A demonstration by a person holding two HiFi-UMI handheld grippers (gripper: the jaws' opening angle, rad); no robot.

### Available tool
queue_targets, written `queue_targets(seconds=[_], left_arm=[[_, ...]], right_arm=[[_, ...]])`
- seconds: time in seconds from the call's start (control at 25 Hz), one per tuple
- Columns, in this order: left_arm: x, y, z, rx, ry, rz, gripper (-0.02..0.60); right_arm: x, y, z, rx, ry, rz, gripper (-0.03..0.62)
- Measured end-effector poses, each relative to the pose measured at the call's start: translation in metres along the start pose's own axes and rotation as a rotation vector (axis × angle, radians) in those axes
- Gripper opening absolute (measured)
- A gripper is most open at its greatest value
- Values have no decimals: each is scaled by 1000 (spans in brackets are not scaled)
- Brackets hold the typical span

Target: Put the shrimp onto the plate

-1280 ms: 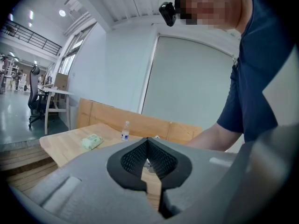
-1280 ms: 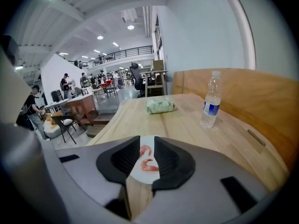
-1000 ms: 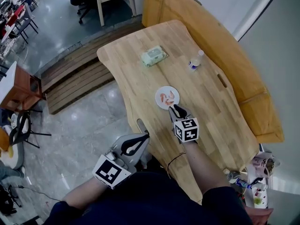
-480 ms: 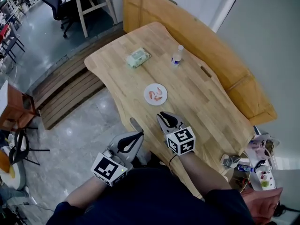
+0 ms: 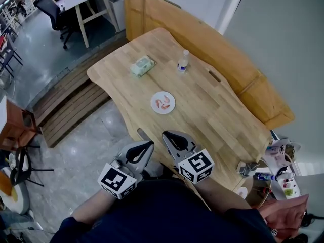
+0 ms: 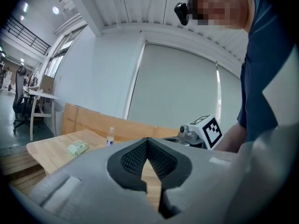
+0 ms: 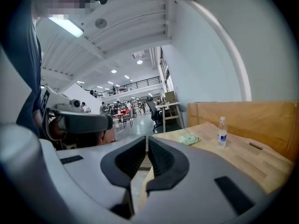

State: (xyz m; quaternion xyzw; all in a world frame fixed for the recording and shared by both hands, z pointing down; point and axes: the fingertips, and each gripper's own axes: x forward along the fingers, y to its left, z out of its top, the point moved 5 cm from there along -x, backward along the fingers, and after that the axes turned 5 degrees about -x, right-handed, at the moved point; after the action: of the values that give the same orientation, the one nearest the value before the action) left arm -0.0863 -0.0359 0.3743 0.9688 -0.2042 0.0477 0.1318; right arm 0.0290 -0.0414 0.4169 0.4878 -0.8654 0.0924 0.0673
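Note:
A small white plate (image 5: 163, 103) sits near the middle of the wooden table (image 5: 212, 115), with pink shrimp (image 5: 162, 104) lying on it. My right gripper (image 5: 165, 133) is shut and empty, held over the table's near edge well short of the plate. The left gripper (image 5: 150, 143) hangs beside it off the table edge, also shut with nothing in it. In the left gripper view the jaws (image 6: 147, 139) meet at the tip, and the right gripper's marker cube (image 6: 206, 129) shows behind them. The right gripper view shows its jaws (image 7: 146, 137) closed.
A green pack of wipes (image 5: 142, 66) and a small water bottle (image 5: 183, 61) stand at the table's far end. A wooden bench (image 5: 228, 54) runs along the far side. Small clutter (image 5: 276, 171) lies at the lower right; a desk and chair (image 5: 50, 6) stand beyond.
The right gripper has drawn back from the plate to the table's near edge. The left gripper stays low by the edge. The shrimp stay on the plate.

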Motion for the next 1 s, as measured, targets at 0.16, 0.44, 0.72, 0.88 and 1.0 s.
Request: queue_targets(seconds=[0.16, 0.44, 0.72, 0.88, 1.0], left_arm=[[-1, -2, 1, -8, -1, -3, 5], [-5, -7, 3, 4, 0, -17, 4], [-8, -6, 4, 7, -4, -18, 3], [-8, -5, 5, 4, -4, -19, 4], [-8, -3, 5, 3, -4, -19, 3]], right_arm=[[-9, 12, 18, -14, -52, 16, 15], [-20, 31, 33, -53, -88, 62, 9], [-22, 43, 40, -69, -110, 80, 9], [-21, 46, 39, -66, -106, 87, 9], [-19, 47, 38, -66, -104, 90, 9]])
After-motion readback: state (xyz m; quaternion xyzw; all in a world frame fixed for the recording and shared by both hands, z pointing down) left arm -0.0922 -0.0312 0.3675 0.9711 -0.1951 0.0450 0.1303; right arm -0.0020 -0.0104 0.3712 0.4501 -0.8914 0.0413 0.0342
